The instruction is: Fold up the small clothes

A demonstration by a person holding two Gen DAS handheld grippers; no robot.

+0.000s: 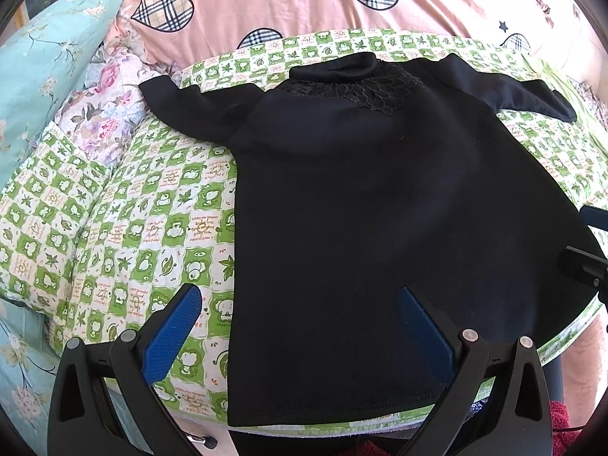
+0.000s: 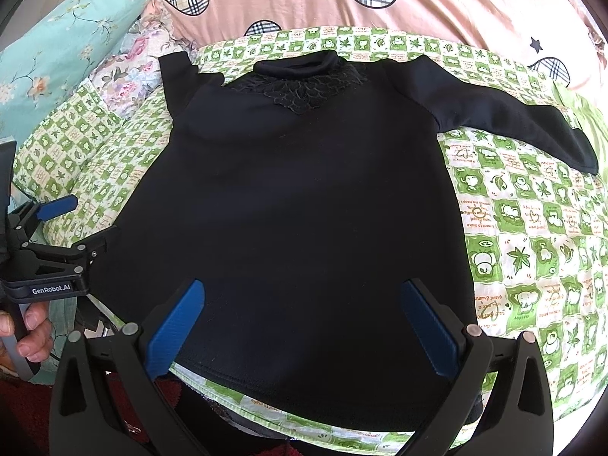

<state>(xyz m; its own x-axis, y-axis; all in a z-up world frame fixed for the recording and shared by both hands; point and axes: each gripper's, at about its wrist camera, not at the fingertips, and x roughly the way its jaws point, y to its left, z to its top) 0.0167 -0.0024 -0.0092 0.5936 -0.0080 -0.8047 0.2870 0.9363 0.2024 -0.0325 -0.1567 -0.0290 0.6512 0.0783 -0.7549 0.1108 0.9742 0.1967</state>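
Both claws stand released, jaws spread wide and gripping nothing. Left gripper [image 1: 300,326] hovers over the near left corner of the small black long-sleeved top with a lace yoke [image 1: 380,197]: 1 blue-padded finger [image 1: 171,334] sits above the bedding, the other above the cloth, so the garment's left edge runs between them. Right gripper [image 2: 304,323] hangs low over the hem, both fingers above black cloth.

Garment position: laid flat, front up, collar away from the cameras, on the green-and-white checked quilted pad [image 2: 532,235]. Both sleeves are spread outward; the left cuff reaches onto a floral cushion [image 1: 102,114]. A pink heart-print duvet [image 1: 285,3] lies beyond the collar. In the right wrist view, a hand [image 2: 26,326] is seen holding the left tool's handle.

Assessment: no fold is made yet. The flat, spread layout suits folding; the claws' stations near the hem suggest a grasp there comes next, though that is inference. Dark cloth hides any creases.
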